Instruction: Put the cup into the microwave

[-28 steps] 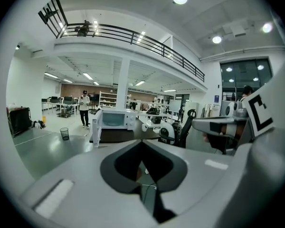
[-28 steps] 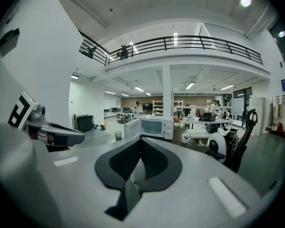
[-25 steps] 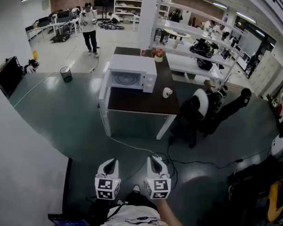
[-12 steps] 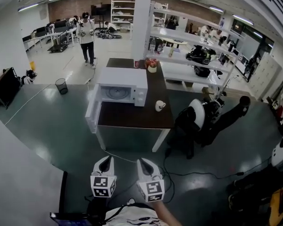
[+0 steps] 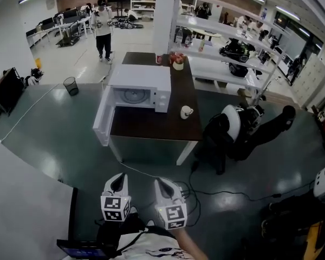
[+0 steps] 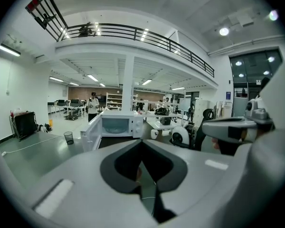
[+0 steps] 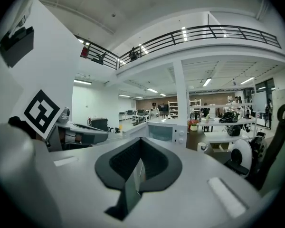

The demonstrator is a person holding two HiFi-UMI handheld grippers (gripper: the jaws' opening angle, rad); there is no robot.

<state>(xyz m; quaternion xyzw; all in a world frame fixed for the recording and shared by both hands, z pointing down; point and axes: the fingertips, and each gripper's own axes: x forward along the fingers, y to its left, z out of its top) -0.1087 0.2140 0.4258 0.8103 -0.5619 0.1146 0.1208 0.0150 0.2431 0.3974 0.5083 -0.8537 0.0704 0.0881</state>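
A dark brown rectangular counter [image 5: 151, 124] on white legs stands on a glossy grey-green floor [image 5: 54, 140]. A white pot of red flowers [image 5: 177, 64] sits at its far end. A black mesh wastebasket [image 5: 71, 85] stands left of it, and a person in a white top [image 5: 103, 28] beyond.

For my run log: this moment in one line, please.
left gripper: shut, empty; right gripper: shut, empty; cup: on table beside microwave; microwave: door open

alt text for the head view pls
A white microwave with its door swung open stands on a dark table, a white cup to its right on the same table. Near the bottom edge, the left tool and right tool, both shut and empty, point toward the table from across the floor.
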